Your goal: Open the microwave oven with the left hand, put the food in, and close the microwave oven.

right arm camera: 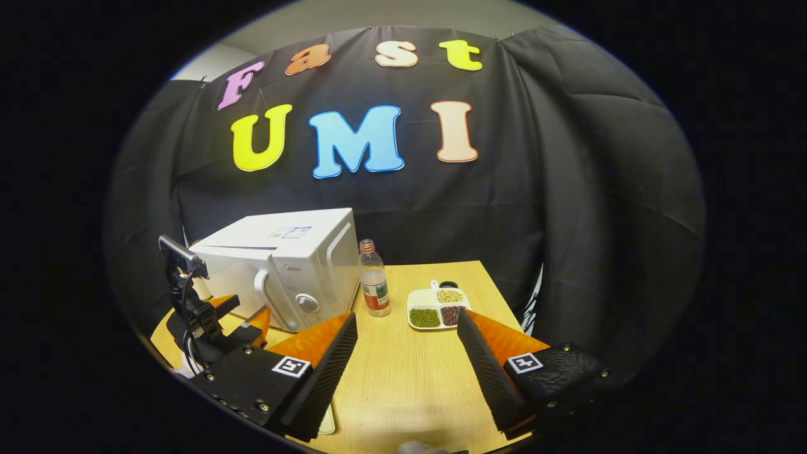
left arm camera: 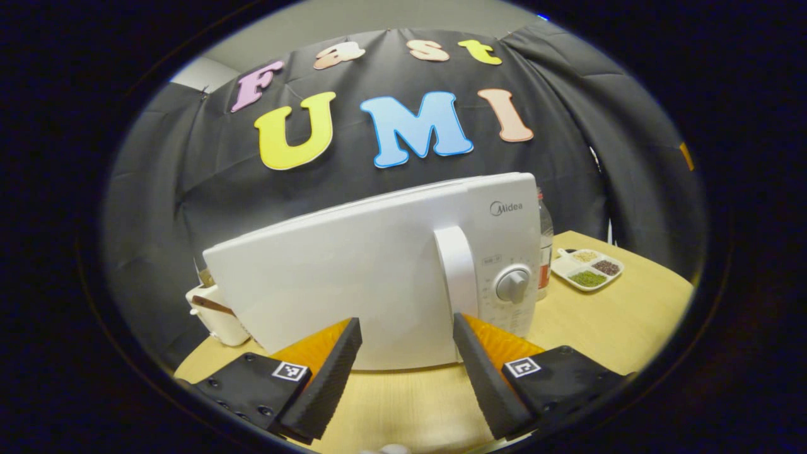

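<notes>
A white microwave oven (left arm camera: 378, 277) is seen on the wooden table (left arm camera: 605, 321), its door closed. In the left gripper view it stands close ahead, with a plain white door, an upright white handle (left arm camera: 458, 268) along the door's right edge, and a round grey knob (left arm camera: 512, 285) on the control panel beside the handle. The left gripper (left arm camera: 407, 337) is held just in front of the door, its fingers spread wide apart with nothing between them; the right finger tip lies below the handle.

Just right of the oven a clear bottle (right arm camera: 374, 285) with a red cap is stood, and further right a white divided tray (right arm camera: 437, 309) with green, dark and pale grains is placed. A white container (left arm camera: 214, 315) is partly hidden behind the oven's left side.

In the right gripper view the right gripper (right arm camera: 406, 340) is held over the bare table, fingers also wide apart and empty, well apart from the oven (right arm camera: 284, 271).
</notes>
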Motion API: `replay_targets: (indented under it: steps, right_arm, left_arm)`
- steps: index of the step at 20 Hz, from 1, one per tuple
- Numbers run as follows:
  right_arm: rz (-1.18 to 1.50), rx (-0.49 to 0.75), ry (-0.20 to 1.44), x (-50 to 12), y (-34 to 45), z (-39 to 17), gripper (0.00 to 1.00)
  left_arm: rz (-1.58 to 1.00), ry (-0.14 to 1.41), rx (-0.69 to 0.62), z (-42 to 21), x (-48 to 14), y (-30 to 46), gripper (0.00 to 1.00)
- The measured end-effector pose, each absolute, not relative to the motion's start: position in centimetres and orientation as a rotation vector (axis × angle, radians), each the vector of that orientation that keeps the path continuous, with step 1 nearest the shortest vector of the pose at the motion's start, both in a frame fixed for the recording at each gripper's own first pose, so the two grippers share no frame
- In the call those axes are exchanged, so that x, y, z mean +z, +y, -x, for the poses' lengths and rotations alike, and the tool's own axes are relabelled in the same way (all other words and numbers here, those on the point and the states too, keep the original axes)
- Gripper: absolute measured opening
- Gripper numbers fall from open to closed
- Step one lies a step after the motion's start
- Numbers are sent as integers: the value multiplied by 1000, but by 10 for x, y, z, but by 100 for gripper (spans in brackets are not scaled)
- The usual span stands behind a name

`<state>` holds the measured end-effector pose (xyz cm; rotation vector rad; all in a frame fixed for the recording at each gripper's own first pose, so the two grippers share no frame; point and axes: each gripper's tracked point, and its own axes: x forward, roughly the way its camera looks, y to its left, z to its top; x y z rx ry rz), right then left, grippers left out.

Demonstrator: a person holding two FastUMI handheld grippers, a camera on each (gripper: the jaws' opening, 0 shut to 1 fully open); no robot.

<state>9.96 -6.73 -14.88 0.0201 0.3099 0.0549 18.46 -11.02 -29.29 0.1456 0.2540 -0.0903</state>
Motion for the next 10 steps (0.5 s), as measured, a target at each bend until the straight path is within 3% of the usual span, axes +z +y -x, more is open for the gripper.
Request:
replay_targets:
  steps: [4, 6, 10]
  right_arm:
    - [-26, 63, 321, -150, -65, -98, 98]
    - [-23, 69, 323, -149, -63, -95, 98]
    - [-23, 84, 317, -141, -57, -84, 98]
  left_arm:
    - [-112, 272, -81, -204, -302, -120, 99]
    - [-96, 290, -67, -190, -299, -117, 95]
    - [-113, 293, -77, -158, -278, -104, 98]
